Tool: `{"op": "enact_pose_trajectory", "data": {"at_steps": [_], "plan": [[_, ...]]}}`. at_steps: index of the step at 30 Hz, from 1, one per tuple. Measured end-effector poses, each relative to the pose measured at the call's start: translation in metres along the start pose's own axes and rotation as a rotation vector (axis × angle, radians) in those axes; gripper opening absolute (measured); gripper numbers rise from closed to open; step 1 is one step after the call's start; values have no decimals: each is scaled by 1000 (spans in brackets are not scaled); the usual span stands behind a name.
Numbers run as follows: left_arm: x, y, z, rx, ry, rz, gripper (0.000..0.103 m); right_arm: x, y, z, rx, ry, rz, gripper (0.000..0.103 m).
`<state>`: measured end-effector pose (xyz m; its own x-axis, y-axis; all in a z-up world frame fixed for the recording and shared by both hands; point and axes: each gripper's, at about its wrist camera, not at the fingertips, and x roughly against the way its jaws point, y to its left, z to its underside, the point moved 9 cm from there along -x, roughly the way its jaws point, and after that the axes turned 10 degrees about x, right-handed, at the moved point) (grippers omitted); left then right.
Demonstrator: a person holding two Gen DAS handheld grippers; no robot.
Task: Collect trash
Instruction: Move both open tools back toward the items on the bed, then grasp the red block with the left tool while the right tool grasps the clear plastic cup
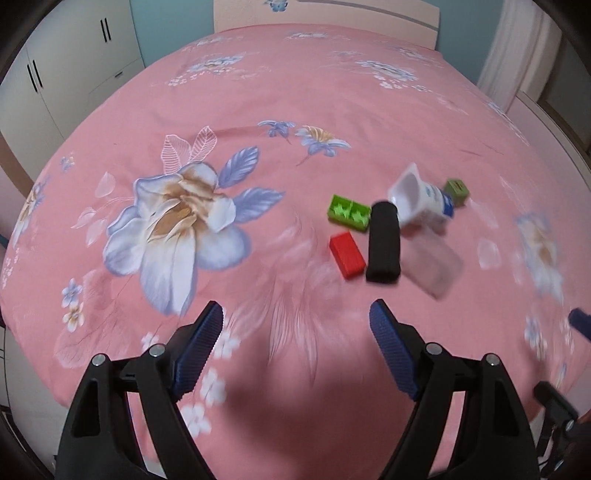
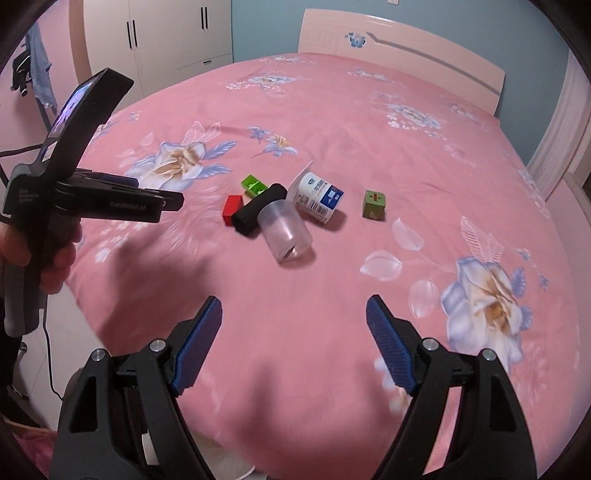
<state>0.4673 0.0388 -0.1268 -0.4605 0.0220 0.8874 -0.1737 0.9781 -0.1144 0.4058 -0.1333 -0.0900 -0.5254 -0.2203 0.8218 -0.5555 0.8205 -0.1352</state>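
Observation:
On the pink floral bed lie a white yogurt cup (image 1: 421, 201) (image 2: 317, 197) on its side, a clear plastic cup (image 1: 432, 266) (image 2: 286, 232) on its side, a black roll (image 1: 383, 242) (image 2: 258, 210), a red block (image 1: 346, 254) (image 2: 232, 209), a green double block (image 1: 349, 213) (image 2: 253, 185) and an olive green cube (image 1: 457, 191) (image 2: 373, 205). My left gripper (image 1: 296, 325) is open and empty, short of the red block. My right gripper (image 2: 294, 319) is open and empty, short of the clear cup. The left gripper's body (image 2: 92, 199) shows in the right wrist view, at the left.
The bed's headboard (image 2: 402, 48) is at the far side. White wardrobes (image 2: 166, 33) stand at the left and a white curtain (image 2: 565, 122) hangs at the right. The bed's near edge (image 2: 258, 443) is under my right gripper.

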Motion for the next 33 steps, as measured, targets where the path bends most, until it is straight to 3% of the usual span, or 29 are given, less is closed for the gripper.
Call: {"op": "enact_pose_trajectory", "data": {"at_steps": [7,11,13,26,28,33], "plan": [[-49,-3,-27,89,65,17,83,-55,-18,-24,-16,24,-36,79],[-76,-7,-33,112,113,19,72,-87,-23,-36,-11,40,-65,79],[-86,-7,-33,126,135,27,71,-98,-22,-39,-5,49,-85,79],[-114,-32,-40,121,153,61,70,-147,-9,-50,29,90,-146,79],[-117,-33,-40,128,155,63,63,-152,-8,-52,38,92,-145,79],[-122,-37,-36,145,174,81,43,-162,-2,-54,39,100,-191,67]]}}
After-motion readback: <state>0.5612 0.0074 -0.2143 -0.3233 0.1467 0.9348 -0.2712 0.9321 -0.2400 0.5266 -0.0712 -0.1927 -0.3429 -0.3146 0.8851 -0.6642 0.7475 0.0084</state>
